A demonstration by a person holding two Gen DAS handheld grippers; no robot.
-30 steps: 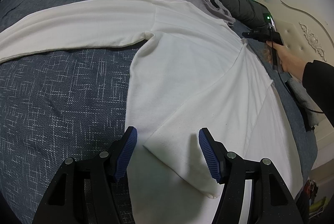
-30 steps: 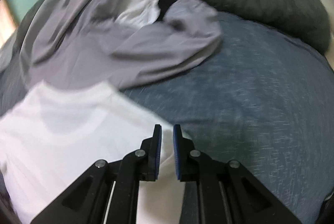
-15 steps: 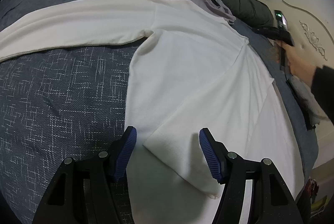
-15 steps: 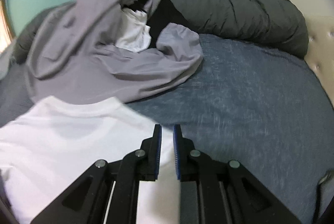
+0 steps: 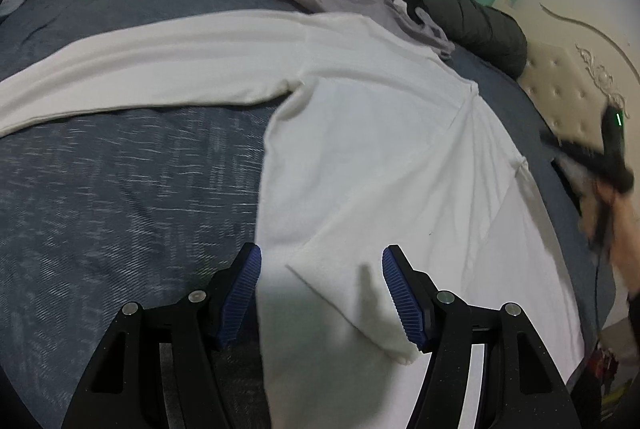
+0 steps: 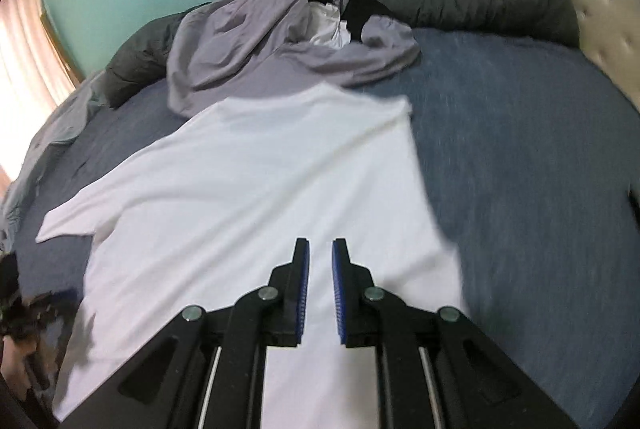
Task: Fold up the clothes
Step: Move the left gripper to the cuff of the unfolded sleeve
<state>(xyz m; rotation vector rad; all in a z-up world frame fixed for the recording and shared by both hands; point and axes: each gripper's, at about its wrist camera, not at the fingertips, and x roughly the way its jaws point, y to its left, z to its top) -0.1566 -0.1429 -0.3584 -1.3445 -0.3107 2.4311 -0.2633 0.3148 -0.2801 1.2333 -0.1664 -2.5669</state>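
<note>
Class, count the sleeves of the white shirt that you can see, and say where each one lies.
2. One sleeve stretches out flat to the left over the blue bedspread. The other sleeve is folded diagonally across the white shirt, its cuff by the open left tool.

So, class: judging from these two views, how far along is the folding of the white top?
Done: the white top lies flat on the blue bedspread, one sleeve already folded across the body. In hand: nothing; the left tool hangs open above that sleeve, the right tool nearly closed, empty. Left: the outstretched sleeve, the body folds, and the grey pile.
</note>
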